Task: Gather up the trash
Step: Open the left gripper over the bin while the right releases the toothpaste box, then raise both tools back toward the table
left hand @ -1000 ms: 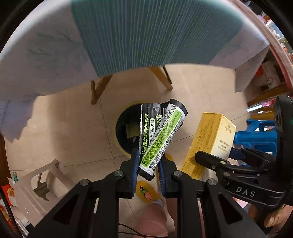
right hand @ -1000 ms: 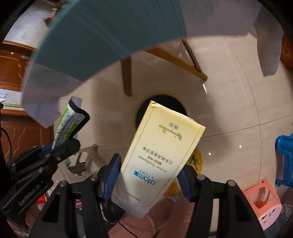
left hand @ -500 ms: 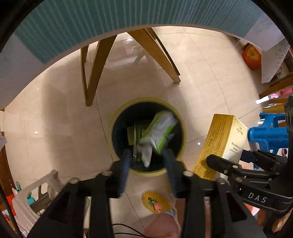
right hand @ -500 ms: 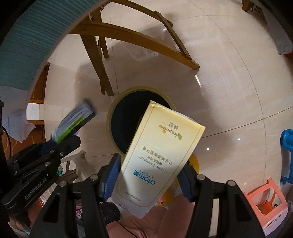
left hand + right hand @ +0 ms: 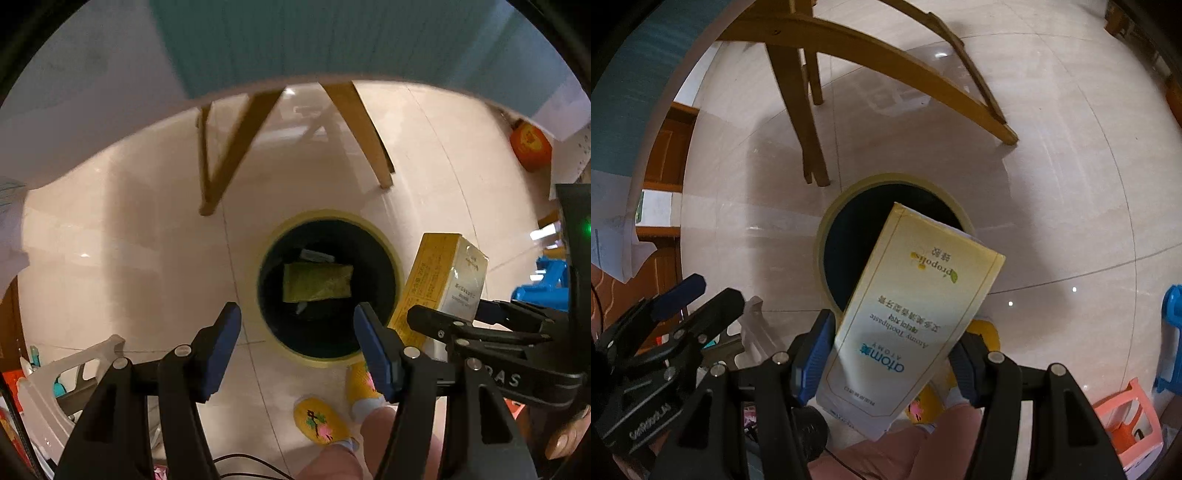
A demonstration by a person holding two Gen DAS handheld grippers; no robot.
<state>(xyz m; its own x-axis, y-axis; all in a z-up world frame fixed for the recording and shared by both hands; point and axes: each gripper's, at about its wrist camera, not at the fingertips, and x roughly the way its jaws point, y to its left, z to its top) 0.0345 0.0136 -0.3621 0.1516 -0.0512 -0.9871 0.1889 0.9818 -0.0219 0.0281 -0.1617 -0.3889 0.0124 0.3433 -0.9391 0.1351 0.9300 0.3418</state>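
The left gripper [image 5: 297, 343] hangs over the bin [image 5: 395, 258] with jaws opening and nothing between them; a green packet [image 5: 317, 282] lies inside the bin. The right gripper [image 5: 890, 354] grasps the yellow box [image 5: 916, 306] above the bin's rim.

Trash bin [image 5: 391, 254] stands on floor just in front of table legs [image 5: 364, 129], w/ wrappers [image 5: 317, 282] inside. Toothpaste box [image 5: 912, 317] hangs over bin's right rim. Person's slippers [image 5: 320, 419] sit nearest, stool [image 5: 48, 384] at left.
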